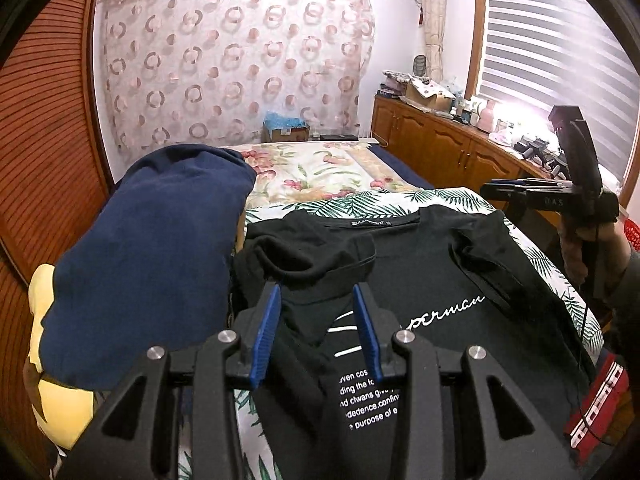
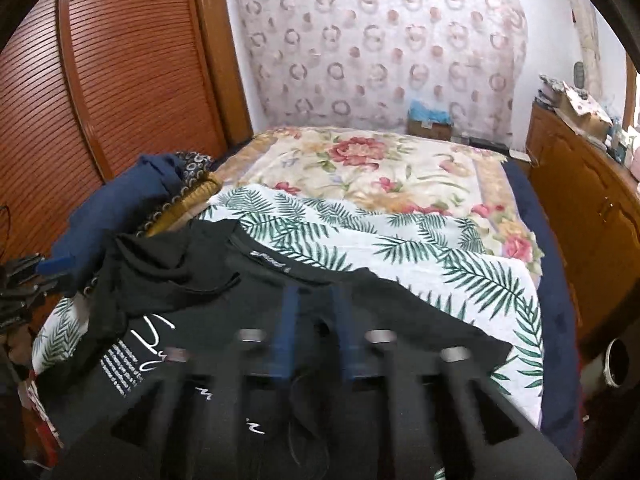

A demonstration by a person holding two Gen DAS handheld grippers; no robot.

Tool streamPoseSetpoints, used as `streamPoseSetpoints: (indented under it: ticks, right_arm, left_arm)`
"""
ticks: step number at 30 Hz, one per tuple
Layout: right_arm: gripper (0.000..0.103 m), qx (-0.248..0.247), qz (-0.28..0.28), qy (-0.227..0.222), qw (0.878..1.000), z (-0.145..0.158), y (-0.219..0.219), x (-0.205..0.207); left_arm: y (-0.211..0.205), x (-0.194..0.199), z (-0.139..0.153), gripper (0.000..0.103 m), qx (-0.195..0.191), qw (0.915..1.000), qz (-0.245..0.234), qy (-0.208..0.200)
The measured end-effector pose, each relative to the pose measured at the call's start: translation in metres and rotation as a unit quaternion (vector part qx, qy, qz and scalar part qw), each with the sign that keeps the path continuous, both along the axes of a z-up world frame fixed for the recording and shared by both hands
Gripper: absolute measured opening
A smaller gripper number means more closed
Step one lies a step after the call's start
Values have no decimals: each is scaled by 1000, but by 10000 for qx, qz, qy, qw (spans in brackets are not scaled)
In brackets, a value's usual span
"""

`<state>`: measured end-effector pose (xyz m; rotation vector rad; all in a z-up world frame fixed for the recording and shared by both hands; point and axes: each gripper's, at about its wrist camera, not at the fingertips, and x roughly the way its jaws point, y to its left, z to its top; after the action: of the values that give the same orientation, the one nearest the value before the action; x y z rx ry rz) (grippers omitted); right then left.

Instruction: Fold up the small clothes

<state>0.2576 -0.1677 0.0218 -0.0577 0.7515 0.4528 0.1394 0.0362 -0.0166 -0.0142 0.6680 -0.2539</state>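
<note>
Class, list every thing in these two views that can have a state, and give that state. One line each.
black T-shirt: spread on the bed, print up, one sleeve folded in, rumpled
left gripper: open, over the shirt, holding nothing
right gripper: blurred, open, holding nothing
navy garment: heaped beside the shirt
leaf-print sheet: spread under the shirt
window blind: lowered

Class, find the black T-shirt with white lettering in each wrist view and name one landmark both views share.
Left wrist: black T-shirt with white lettering, centre to lower right, on the leaf-print sheet.
Right wrist: same shirt, lower left to centre.
Shared landmark: navy blue cloth bundle, left of the shirt.
</note>
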Motion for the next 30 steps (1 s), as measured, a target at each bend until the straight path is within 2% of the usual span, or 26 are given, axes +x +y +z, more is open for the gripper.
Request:
streamPoseSetpoints:
  ticks: [1,7,10,14,21,27,28,30]
  right_arm:
    - [52,-36,-43,-6,10000,0,1,-1]
    - [52,-183,5,104,9998,-13,5,-8]
    - [52,-193,186,176,9995,-22,25,-9]
    - [44,-82,649,363,9972,-39,76,-8]
    - [40,153,1457,708,9867,-62,176,-5]
    - [39,101,1585,810,9840,-74,231,1]
    - [37,78,1597,820,9837,-75,236,2]
    - [10,-11,1633,839,9830,-78,246,4]
  left_arm:
    - [0,0,0,36,14,10000,9,-14]
    - [4,-8,4,36,64,9999,97,-106]
    - [10,-12,6,36,102,9997,183,-135]
    - [24,-20,9,36,140,9993,303,-166]
    - [44,-34,7,36,134,9987,462,-179]
    - [56,-39,2,36,89,9985,517,-147]
    - [57,-40,0,36,78,9985,521,-136]
    - [59,-40,-3,36,62,9985,525,-117]
